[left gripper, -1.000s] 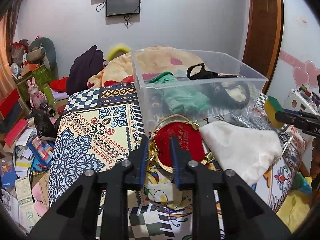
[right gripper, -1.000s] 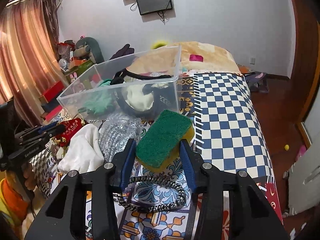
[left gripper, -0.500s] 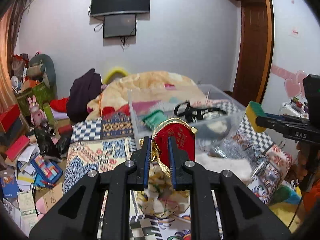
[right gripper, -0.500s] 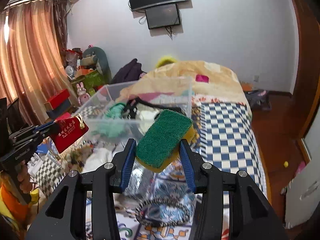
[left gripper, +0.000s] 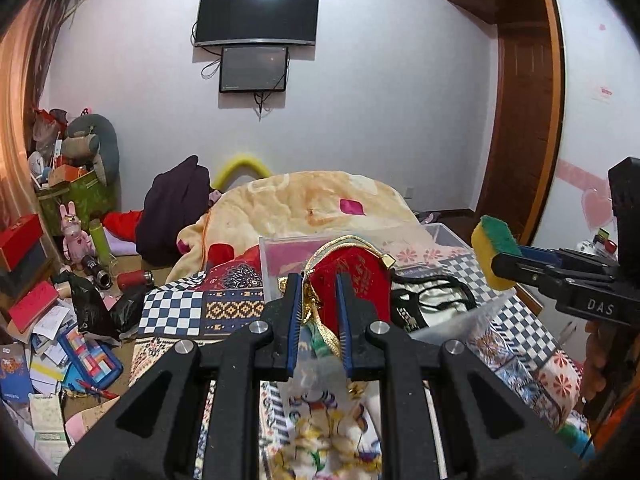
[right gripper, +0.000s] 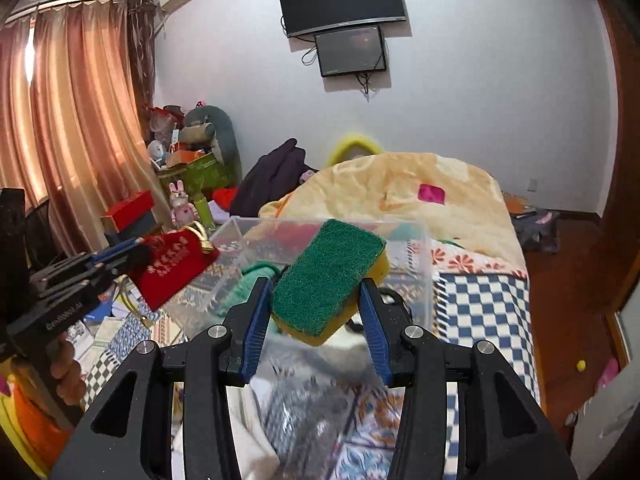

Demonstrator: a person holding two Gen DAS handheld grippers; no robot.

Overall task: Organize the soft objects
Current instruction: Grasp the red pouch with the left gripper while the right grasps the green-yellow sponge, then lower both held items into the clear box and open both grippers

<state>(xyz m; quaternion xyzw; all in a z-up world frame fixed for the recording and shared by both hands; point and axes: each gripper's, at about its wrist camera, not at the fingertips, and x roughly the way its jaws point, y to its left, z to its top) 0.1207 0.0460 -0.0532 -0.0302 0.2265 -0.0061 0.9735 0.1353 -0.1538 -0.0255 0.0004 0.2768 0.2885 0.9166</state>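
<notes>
Left wrist view: the left gripper (left gripper: 318, 300) is closed to a narrow gap on a red pouch (left gripper: 352, 280), whose gold cord (left gripper: 326, 328) hangs between the fingers. A second ago the pouch was lying on the bedspread in front of the clear bin (left gripper: 280, 276); it has since been lifted clear and is now held above the bin's near rim, with the bin seen much lower in the view. A black strap (left gripper: 432, 292) is visible inside the bin. At the right edge the right gripper (left gripper: 500, 258) is seen with the sponge (left gripper: 490, 246) raised to about the same height.

Right wrist view: the right gripper (right gripper: 316, 312) is clamped on the sponge (right gripper: 328, 276) across its sides, green face up, the fingers set fairly wide by the sponge's width. The sponge has been carried up from the bedspread (right gripper: 480, 300) and is now held just before the bin (right gripper: 424, 264), over its near wall. The left gripper (right gripper: 132, 258) and pouch (right gripper: 172, 268) are seen at the left, beside the bin and above its rim level.

Both pickups appear done; carrying each item over the opening and releasing it is judged to be what remains.
</notes>
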